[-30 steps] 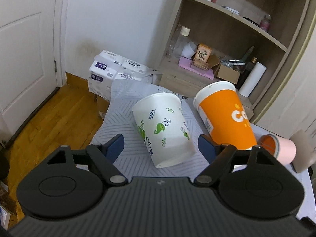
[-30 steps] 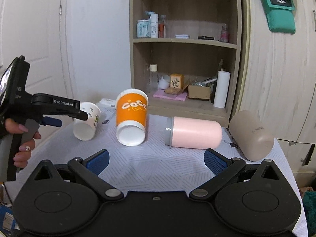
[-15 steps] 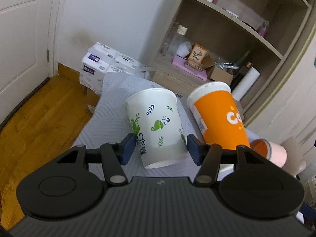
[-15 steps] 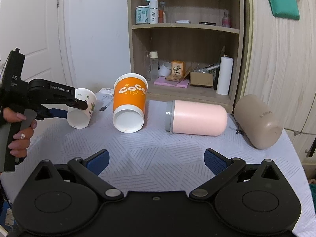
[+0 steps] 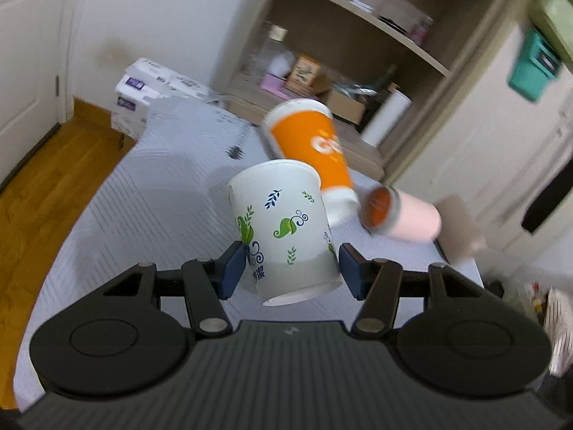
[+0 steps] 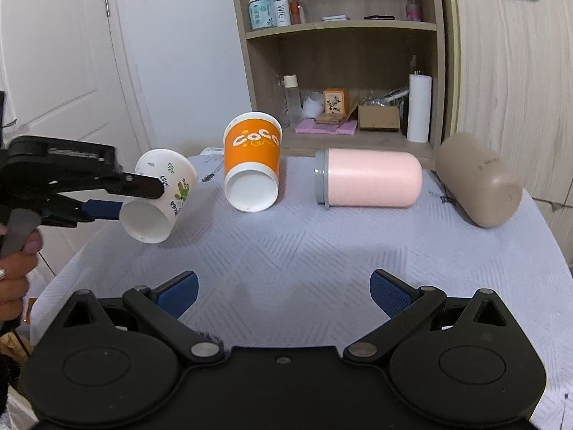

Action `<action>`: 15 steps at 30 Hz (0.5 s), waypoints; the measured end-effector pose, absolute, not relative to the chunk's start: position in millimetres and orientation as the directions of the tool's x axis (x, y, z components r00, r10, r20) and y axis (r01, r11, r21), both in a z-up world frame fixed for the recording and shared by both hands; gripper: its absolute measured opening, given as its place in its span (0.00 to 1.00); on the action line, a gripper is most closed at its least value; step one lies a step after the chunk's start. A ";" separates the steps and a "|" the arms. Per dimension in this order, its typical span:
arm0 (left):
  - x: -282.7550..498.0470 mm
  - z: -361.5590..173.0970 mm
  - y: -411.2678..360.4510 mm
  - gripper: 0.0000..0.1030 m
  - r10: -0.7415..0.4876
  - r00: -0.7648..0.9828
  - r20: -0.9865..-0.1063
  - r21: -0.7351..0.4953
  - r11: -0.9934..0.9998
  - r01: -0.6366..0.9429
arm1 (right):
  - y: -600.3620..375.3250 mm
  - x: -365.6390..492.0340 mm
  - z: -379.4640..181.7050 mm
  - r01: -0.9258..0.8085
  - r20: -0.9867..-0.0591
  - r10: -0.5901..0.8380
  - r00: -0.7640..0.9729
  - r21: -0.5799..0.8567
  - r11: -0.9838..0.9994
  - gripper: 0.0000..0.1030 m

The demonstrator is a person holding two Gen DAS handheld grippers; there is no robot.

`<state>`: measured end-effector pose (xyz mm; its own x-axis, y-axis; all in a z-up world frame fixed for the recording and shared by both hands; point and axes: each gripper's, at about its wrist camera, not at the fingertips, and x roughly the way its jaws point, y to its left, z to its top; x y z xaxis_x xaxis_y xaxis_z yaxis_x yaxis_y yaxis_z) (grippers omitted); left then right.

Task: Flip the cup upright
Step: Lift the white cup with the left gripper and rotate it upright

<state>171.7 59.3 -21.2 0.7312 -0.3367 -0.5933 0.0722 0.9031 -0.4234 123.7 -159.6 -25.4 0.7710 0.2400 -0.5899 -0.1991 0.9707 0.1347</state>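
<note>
My right gripper (image 6: 283, 292) sat nearest, low over the near edge of the table (image 6: 322, 261), its blue pads spread wide apart with nothing between them. Only the grey patterned cloth lay under it.

A little farther on and to the left, my left gripper (image 5: 292, 268) was clamped on the white paper cup (image 5: 283, 229) with green and blue leaf prints. The blue pads pressed its wall from either side, close to the open rim. From the right wrist view the white paper cup (image 6: 159, 197) hung off the cloth, lying tilted, with its mouth turned toward the near side and slightly down and its closed base pointing away and up. My left hand (image 6: 16, 251) gripped the handle at the left edge of that view.

Beyond it, near the middle of the table, the orange cup (image 6: 252, 165) leaned with its base up and its white open mouth facing near. It stood apart from the cup I held. To its right lay the pink tumbler (image 6: 369, 179) on its side, grey rim toward the left, and farther right the beige tumbler (image 6: 478, 179) lay on its side by the table's right edge.

Farthest off stood the wooden shelf unit (image 6: 340, 28), with bottles on its upper board and a white roll (image 6: 419, 107), a cardboard box (image 6: 378, 116) and a small printed carton below. The left wrist view was blurred, though white packages (image 5: 143, 89) showed on the floor by the door.
</note>
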 end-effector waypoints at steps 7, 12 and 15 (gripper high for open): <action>138.4 -7.0 13.0 0.54 -0.425 0.706 -0.566 -0.409 0.889 0.208 | -179.9 105.6 -29.5 -0.156 -0.589 0.183 0.787 0.096 0.983 1.00; 132.6 -12.4 -19.2 0.54 -0.464 0.664 -0.587 -0.398 0.879 0.263 | -198.8 95.0 -33.6 -0.147 -0.600 0.193 0.777 0.125 0.981 1.00; 139.2 -21.2 -33.5 0.54 -0.477 0.634 -0.609 -0.413 0.873 0.260 | -207.2 90.4 -38.2 -0.156 -0.611 0.209 0.764 0.140 0.978 1.00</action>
<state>139.2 -33.5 -21.2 0.6337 -0.4773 -0.6088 0.2601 0.8726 -0.4134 90.4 -207.2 -38.2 0.7636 0.2093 -0.6108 -0.1560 0.9778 0.1400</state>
